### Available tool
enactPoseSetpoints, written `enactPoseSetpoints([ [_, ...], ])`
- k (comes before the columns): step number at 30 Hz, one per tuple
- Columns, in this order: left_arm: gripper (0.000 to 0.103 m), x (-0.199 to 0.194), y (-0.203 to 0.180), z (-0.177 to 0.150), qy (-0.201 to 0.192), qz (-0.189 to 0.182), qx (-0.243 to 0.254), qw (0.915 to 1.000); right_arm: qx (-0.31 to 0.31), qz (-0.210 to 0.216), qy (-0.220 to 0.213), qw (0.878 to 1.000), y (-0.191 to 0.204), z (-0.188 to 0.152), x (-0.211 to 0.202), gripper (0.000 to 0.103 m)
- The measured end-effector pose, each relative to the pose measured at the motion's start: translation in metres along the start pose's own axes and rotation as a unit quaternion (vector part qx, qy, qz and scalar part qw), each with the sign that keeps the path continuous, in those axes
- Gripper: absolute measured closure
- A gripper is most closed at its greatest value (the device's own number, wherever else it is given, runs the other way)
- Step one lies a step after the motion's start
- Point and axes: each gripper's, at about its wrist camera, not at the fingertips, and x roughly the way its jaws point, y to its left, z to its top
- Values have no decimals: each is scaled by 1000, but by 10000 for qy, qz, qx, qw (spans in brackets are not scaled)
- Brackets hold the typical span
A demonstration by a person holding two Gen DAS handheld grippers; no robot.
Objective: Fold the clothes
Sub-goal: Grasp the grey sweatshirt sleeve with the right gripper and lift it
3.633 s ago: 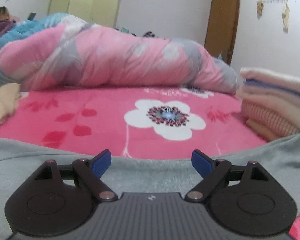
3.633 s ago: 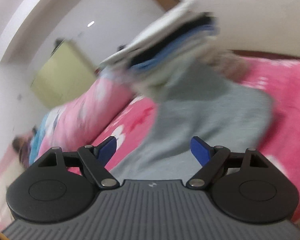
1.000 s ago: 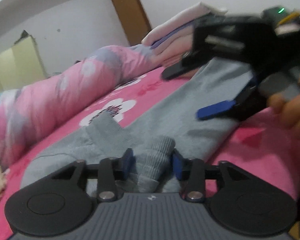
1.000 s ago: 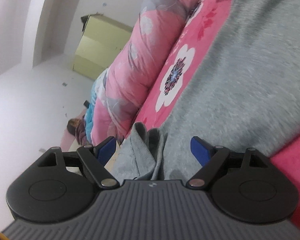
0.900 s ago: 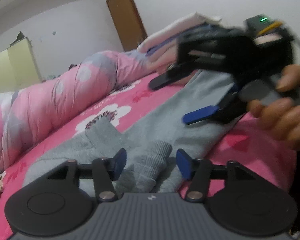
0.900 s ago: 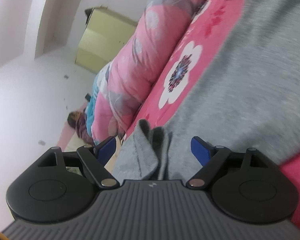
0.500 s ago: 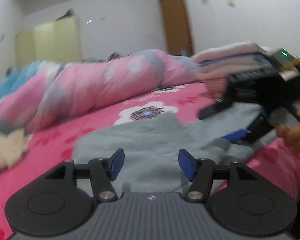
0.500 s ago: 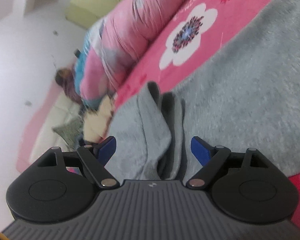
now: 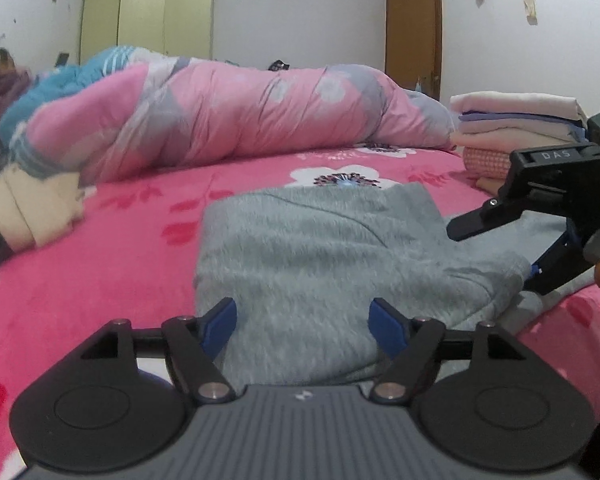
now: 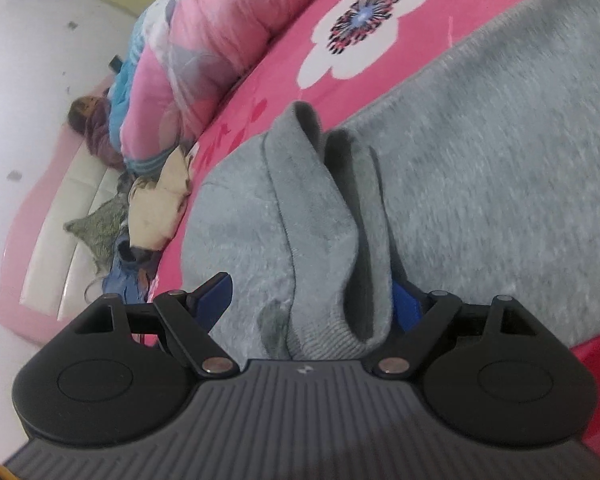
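A grey garment (image 9: 300,256) lies partly folded on the pink flowered bedspread (image 9: 100,264), its near edge reaching right under the left gripper (image 9: 303,322). That gripper's jaws are opening; the blue pads (image 9: 220,322) stand well apart over the fleece with nothing pinched between them, the cloth lying flat below.

The right gripper (image 10: 312,296) comes in from the right side of the left wrist view (image 9: 540,216), a fingertip of the hand holding it just showing at the frame's edge. In its own view the jaws are spread wide, and a ribbed grey cuff (image 10: 340,320) with the sleeve bunched into two ridges sits between them. The right pad is half hidden behind the cuff, so it looks to be touching the cloth, but the left pad (image 10: 214,292) stands clear of it and the sleeve is not clamped.

Beyond the garment a rolled pink quilt (image 9: 228,120) stretches across the bed. To the right of it a stack of folded clothes (image 9: 516,128) sits near the bed's far corner, just behind the right gripper. A cream bundle (image 9: 32,204) rests at the left edge of the bedspread. A yellow-green wardrobe (image 9: 148,20) and a brown door (image 9: 412,24) stand against the back wall
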Motion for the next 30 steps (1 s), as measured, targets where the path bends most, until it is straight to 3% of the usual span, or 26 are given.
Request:
enactPoseSetpoints([
  [5,24,5,11,-4,4,-146,-154,9998,76,-1,77,9999,3,1,2,20],
  [10,23,8,18,-8,37,-240,-301,9993,359,262,222,9988,-3,3,1,21],
  [17,23,10,16,-8,99,-203,-274,9994,770,464,282,9956,-15,17,8,21],
  [23,22,12,18,-8,139,-219,-324,9991,616,836,551,9931,-10,30,14,23],
  [30,22,13,28,-10,106,-464,-440,9979,415,1089,764,9903,-8,41,21,34],
])
